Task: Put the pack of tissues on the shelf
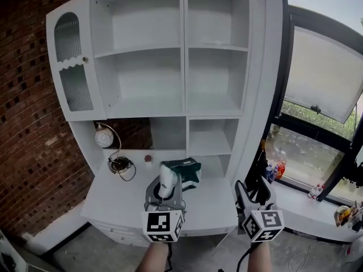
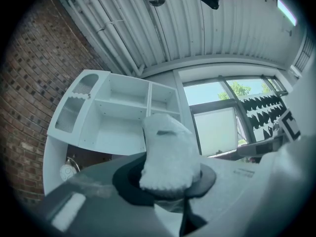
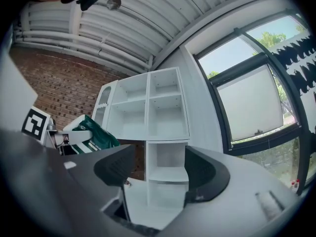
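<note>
Brickwork in dark red (image 1: pixel 28 95) fills the left side, and against it stands a tall white shelf unit (image 1: pixel 184 55) with open compartments and a glazed door swung open at its left. Under the shelves, on the white tabletop (image 1: pixel 210 205), a round white clock-like object (image 1: pixel 104 136) stands at the back left, with a coiled black cable (image 1: pixel 120 164) just beside it and a small red thing (image 1: pixel 148 158) a little further right.

Left gripper (image 1: pixel 168 188) has its jaws closed part-way onto the green and white soft pack of tissues (image 1: pixel 187 170). Its own view shows the pack's white end pinched between them. The pack is held in the air over the tabletop, in front of the unit and on none of its shelves.

Right gripper (image 1: pixel 253 188) is just beside it. Its jaws stand apart with nothing between them, and the lower right compartment shows through the gap. A dark-framed window (image 1: pixel 323 78) closes the right side.
</note>
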Demonstrator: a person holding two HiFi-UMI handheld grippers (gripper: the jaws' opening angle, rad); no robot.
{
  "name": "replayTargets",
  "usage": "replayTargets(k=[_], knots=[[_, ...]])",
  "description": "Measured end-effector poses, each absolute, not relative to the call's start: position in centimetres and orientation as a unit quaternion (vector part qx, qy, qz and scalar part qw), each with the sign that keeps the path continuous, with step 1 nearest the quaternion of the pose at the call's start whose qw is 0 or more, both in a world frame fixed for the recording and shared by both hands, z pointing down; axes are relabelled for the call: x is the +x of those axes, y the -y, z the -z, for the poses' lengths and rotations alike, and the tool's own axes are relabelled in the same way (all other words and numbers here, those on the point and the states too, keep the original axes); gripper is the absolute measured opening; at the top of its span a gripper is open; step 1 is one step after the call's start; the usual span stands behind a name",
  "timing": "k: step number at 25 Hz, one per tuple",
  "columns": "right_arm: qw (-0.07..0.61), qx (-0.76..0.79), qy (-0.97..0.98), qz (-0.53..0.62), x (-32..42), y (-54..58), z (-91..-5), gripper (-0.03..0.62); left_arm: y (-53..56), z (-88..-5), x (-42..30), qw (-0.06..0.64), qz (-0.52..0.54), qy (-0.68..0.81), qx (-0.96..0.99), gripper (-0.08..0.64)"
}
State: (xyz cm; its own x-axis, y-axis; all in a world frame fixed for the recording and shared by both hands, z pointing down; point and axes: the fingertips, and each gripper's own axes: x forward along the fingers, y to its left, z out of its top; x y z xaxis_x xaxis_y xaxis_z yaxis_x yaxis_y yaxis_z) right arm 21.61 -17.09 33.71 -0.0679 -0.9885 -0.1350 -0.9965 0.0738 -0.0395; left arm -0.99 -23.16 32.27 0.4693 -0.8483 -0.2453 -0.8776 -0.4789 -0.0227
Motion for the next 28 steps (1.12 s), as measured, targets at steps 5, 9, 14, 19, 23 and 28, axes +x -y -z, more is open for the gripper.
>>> replayTargets(k=[5, 9, 14, 19, 23, 28], knots=[[0.069, -0.664, -0.745, -0.017, 22.3, 18.8, -34.7, 0.305, 24.1, -33.1, 0.3, 0.071, -0.088, -0.515, -0.85, 0.106], [0.071, -0.655, -0.753, -0.006, 22.8, 20.3, -35.7, 0.305, 24.9, -33.6, 1.0, 0.07, -0.08, -0.522, -0.846, 0.106], [0.072, -0.649, -0.757, 0.006, 22.6, 22.2, -37.0, 0.305, 26.5, -34.3, 1.3, 0.068, -0.071, -0.521, -0.848, 0.106], [0.063, -0.649, -0.758, 0.007, 22.5, 24.2, -37.5, 0.305, 28.9, -34.7, 2.1, 0.055, -0.085, -0.511, -0.853, 0.106], [0.06, -0.657, -0.752, 0.0, 23.2, 26.4, -37.0, 0.305, 31.3, -34.3, 3.7, 0.05, -0.096, -0.495, -0.862, 0.106], [0.06, -0.663, -0.746, -0.014, 23.3, 29.6, -35.9, 0.305, 35.0, -33.5, 4.4, 0.05, -0.111, -0.478, -0.87, 0.106]])
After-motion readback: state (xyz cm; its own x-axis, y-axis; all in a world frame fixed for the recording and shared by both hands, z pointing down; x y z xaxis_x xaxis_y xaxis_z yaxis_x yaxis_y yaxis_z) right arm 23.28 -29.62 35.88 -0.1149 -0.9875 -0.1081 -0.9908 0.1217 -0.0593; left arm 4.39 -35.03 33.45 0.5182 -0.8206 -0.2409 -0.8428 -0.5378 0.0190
